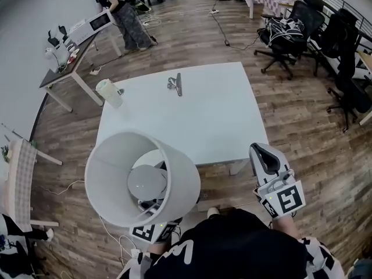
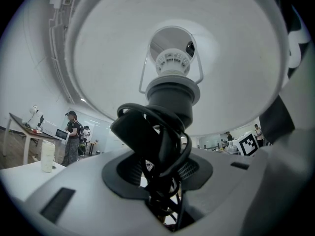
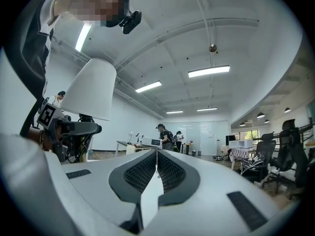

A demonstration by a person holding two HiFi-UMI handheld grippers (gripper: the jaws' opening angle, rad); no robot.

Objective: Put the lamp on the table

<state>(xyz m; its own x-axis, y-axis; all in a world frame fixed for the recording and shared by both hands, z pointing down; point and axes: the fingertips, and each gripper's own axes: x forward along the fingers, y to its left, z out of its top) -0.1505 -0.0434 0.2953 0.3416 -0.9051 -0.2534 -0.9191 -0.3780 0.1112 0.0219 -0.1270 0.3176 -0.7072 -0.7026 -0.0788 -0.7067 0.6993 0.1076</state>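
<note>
**Head view:** left gripper [image 1: 152, 225] is carrying the white drum-shade lamp [image 1: 142, 179], tilted, beside the white square table [image 1: 232, 132], not yet on it.
**Left gripper view:** jaws are clamping its dark stem [image 2: 172, 97] and cord. The lamp is prob. light and its shade fragile, so the stem is looking the best hold.
**Right gripper view:** right gripper [image 3: 156, 173] is idling, jaws together and empty.

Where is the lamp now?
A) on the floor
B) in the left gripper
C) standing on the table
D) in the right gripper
B: the left gripper clamps the lamp by its stem and cord, off the table.
</note>
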